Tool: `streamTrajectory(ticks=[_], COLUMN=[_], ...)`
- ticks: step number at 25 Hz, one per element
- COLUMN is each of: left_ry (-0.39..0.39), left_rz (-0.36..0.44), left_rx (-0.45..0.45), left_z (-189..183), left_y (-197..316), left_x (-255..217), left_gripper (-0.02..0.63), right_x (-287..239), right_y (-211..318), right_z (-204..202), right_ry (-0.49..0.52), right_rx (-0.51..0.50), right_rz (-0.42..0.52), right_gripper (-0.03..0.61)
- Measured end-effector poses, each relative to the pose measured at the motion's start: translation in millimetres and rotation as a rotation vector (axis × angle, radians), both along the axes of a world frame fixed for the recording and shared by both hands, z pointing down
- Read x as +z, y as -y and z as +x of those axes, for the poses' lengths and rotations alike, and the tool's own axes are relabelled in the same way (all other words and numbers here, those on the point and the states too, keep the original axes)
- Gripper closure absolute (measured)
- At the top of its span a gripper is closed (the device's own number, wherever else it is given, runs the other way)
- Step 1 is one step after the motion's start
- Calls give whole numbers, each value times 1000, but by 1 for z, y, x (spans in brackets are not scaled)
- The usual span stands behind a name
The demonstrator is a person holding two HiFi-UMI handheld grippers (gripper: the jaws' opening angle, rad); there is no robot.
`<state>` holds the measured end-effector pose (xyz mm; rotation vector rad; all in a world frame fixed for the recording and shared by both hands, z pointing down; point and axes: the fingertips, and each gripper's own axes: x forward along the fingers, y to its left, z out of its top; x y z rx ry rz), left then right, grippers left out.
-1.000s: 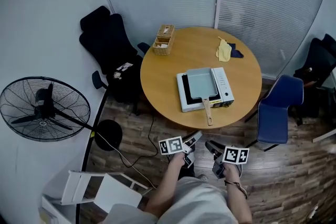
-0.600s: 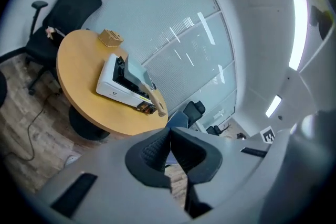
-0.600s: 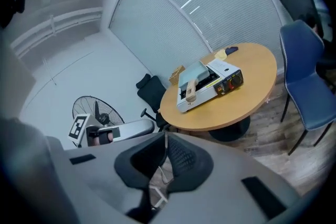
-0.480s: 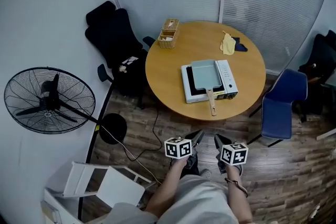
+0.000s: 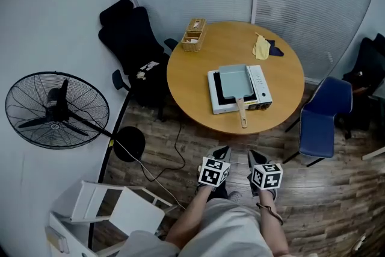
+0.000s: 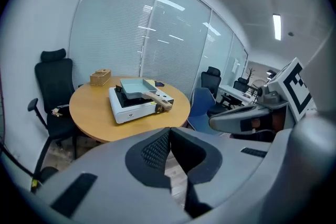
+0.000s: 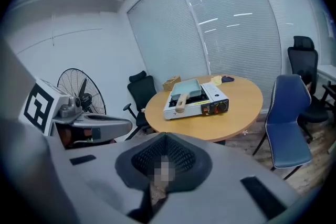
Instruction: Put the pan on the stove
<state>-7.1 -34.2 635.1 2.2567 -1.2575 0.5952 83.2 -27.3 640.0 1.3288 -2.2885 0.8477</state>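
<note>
A pale blue square pan (image 5: 234, 79) with a wooden handle (image 5: 242, 117) sits on a white portable stove (image 5: 260, 89) on the round wooden table (image 5: 192, 72). The handle sticks out toward me past the stove's front. Both grippers hang well short of the table, above the wooden floor in front of my body. My left gripper (image 5: 222, 152) is shut and empty, and so is my right gripper (image 5: 252, 156) beside it. In the left gripper view, the pan (image 6: 134, 85) lies far beyond the shut jaws (image 6: 169, 136). In the right gripper view, the pan (image 7: 187, 88) is equally distant.
A blue chair (image 5: 319, 117) stands at the table's right and a black office chair (image 5: 129, 39) at its left. A standing fan (image 5: 57, 110) is further left, its cable (image 5: 174, 150) crossing the floor. A wicker box (image 5: 194, 35) and yellow cloth (image 5: 260, 45) lie on the table's far side.
Both grippers' jaws have gone from open to shut, with nothing between them. The two grippers drew closer together and lower in the head view. The pan stayed on the stove.
</note>
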Motion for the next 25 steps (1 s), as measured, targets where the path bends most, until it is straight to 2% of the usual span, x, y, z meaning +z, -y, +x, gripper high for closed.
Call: streamTrajectory(ticks=[2, 6, 12, 18, 25], left_ry=[29, -6, 22, 38, 53], left_rz=[14, 49, 56, 5, 6], left_rx=[7, 21, 22, 15, 17], left_z=[0, 6, 10, 13, 14], left_y=[-1, -1, 2, 1, 2], left_x=[0, -3, -4, 3, 2], left_gripper=[586, 584, 584, 586, 586], right_x=[-1, -1, -3, -1, -1], right_y=[0, 0, 1, 0, 0], right_z=[0, -1, 3, 7, 9], right_ry=[-1, -9, -8, -6, 0], right_rx=[-3, -11, -11, -6, -9], right_rz=[5, 15, 19, 19, 20], right_gripper=[555, 555, 555, 555, 555])
